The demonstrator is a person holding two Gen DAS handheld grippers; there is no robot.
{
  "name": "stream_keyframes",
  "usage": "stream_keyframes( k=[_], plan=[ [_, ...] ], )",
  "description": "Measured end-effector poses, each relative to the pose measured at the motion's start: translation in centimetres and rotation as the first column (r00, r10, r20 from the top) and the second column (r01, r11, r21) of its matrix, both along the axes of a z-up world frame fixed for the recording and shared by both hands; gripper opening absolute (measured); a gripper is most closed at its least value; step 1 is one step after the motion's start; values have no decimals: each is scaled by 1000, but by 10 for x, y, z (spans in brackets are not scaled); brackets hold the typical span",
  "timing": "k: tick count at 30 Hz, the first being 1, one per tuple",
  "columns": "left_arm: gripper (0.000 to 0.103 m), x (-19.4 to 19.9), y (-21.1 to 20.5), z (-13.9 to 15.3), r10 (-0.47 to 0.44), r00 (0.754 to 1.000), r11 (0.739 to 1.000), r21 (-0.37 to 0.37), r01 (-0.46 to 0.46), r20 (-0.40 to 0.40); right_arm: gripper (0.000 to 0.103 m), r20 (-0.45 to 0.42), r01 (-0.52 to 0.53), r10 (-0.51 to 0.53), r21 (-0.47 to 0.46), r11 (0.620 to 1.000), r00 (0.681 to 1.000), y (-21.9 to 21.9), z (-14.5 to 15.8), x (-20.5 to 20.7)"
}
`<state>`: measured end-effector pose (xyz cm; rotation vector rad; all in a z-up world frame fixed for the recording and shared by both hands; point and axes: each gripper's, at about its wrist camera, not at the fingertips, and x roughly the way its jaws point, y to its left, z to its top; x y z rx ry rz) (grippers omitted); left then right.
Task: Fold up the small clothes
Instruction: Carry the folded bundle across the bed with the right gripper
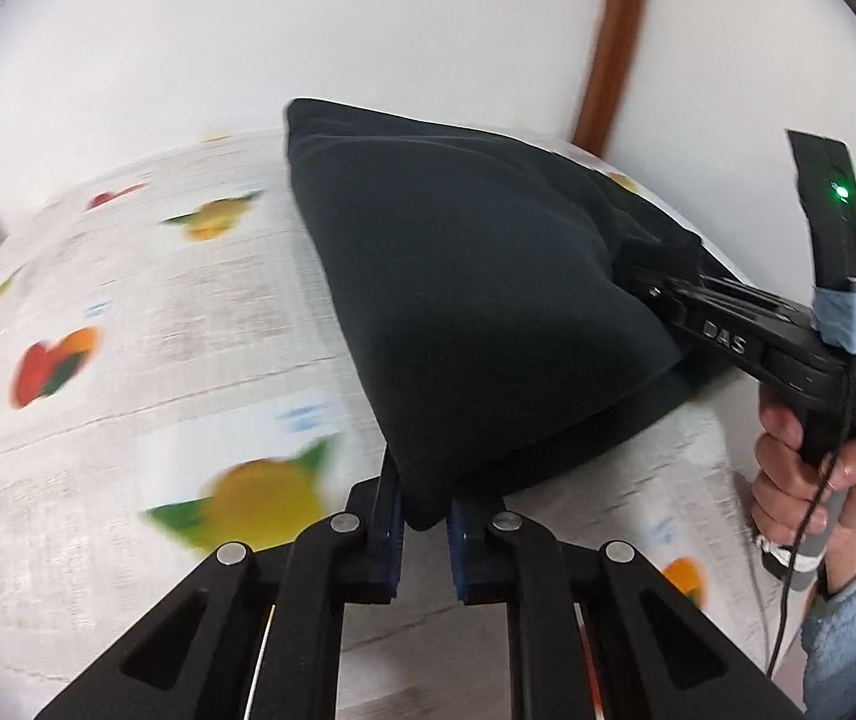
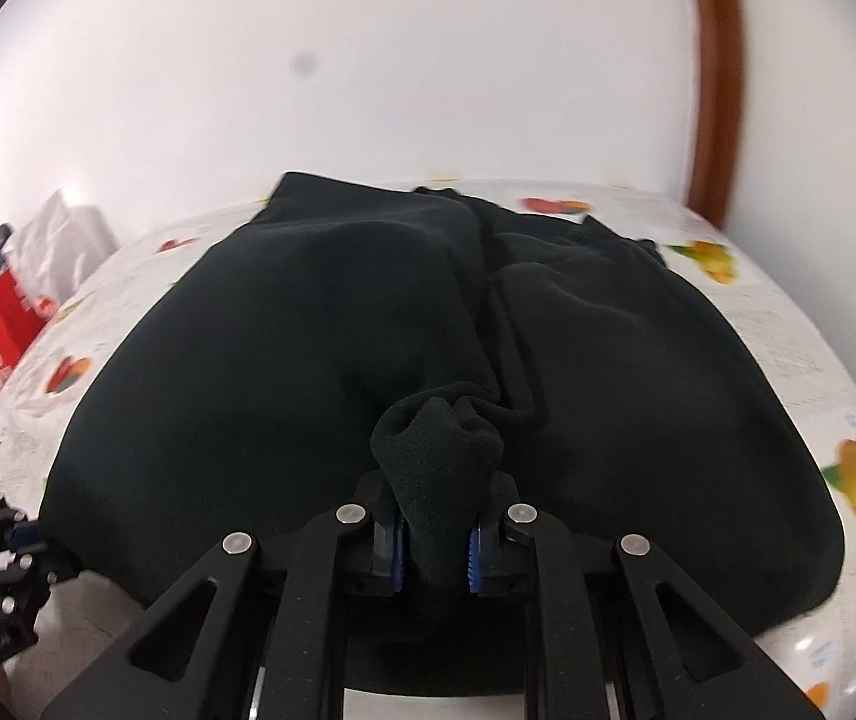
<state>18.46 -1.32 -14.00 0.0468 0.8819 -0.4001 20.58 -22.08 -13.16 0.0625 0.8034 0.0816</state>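
A dark green-black garment (image 1: 476, 300) lies partly folded on a table with a fruit-print cloth (image 1: 128, 312). My left gripper (image 1: 425, 531) is shut on a near corner of the garment and lifts it. In the left wrist view the right gripper (image 1: 662, 285) reaches in from the right, its tips hidden in the garment's fold. In the right wrist view the garment (image 2: 308, 348) spreads across the table, and my right gripper (image 2: 435, 552) is shut on a bunched piece of its near edge. The left gripper (image 2: 26, 546) shows at the lower left edge.
A white wall stands behind the table, with a brown wooden door frame (image 2: 713, 78) at the right. Beyond the table's left end are a red box (image 2: 2, 315) and a heap of white and dark items (image 2: 50, 240). The table's near edge (image 2: 812, 648) is close to both grippers.
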Motion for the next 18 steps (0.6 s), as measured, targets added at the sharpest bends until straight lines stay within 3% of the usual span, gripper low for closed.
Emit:
stream_keyframes(
  k=[8,13,15,18],
  plan=[
    [12,-19,73,-4,87,996,996,23,-86,-16,14,4,-137,137,83,987,991,67,0,6],
    [18,-29,82,-6,58,998,998,12,-58,-18,17,34,-129,125,196,972,992,42,5,-13],
    [37,-27,82,-9,68,998,997,24,-68,-5,20,32,-117,113,239,964,993,34,7,-21],
    [45,-16,82,-11,62,998,998,-11,-62,-20,30,43,-107,100,192,976,994,39,13,-26]
  ],
)
